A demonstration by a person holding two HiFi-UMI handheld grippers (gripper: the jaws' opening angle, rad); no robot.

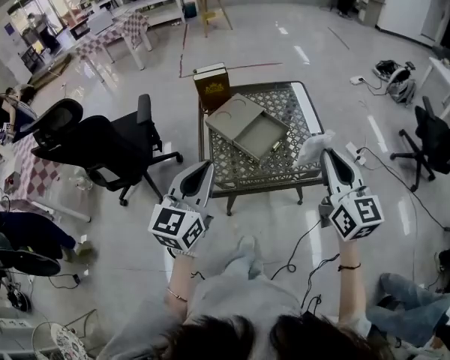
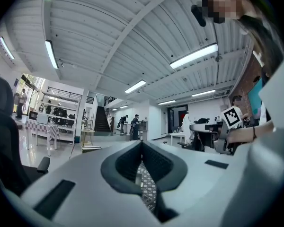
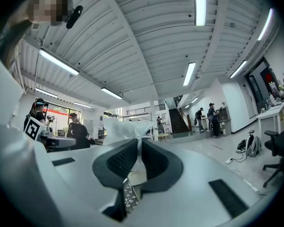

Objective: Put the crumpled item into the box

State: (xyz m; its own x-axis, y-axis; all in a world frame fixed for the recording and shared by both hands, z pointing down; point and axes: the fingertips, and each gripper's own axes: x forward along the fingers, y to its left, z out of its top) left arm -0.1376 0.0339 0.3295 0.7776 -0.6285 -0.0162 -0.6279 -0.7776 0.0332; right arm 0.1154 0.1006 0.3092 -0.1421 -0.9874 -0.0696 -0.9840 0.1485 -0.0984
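An open, flat grey-beige box [image 1: 249, 128] lies on the metal lattice table [image 1: 289, 100], its lid folded back to the left. My right gripper [image 1: 326, 154] hovers over the table's front right corner, shut on a crumpled white item [image 1: 313, 145] that bulges beyond the fingertips. In the right gripper view the item [image 3: 124, 128] sticks up between the closed dark pads [image 3: 121, 161]. My left gripper [image 1: 205, 166] is held at the table's front left edge, apart from the box. Its jaws [image 2: 142, 145] meet with nothing between them.
A brown carton [image 1: 212, 85] stands at the table's far left corner. A black office chair [image 1: 97, 145] sits to the left, and another chair [image 1: 433, 137] to the right. Cables [image 1: 309, 255] trail on the floor near the person's legs. People work at desks on the left.
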